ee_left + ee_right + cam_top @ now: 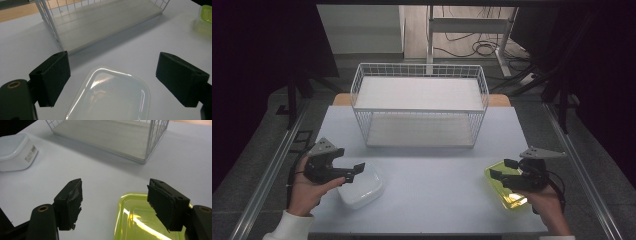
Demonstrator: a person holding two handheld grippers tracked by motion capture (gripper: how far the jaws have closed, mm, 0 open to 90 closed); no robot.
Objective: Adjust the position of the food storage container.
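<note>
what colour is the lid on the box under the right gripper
Translucent yellow-green. The lid shows best in the right gripper view, just below the open right gripper.

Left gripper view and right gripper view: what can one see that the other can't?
Left gripper view alone: the left tool, open above the white box's lid. Right gripper view alone: the right tool, open above the yellow-green box, plus a barcode label on the white box's side. Both share the white box, the yellow-green box, the wire rack and the pale table.
</note>
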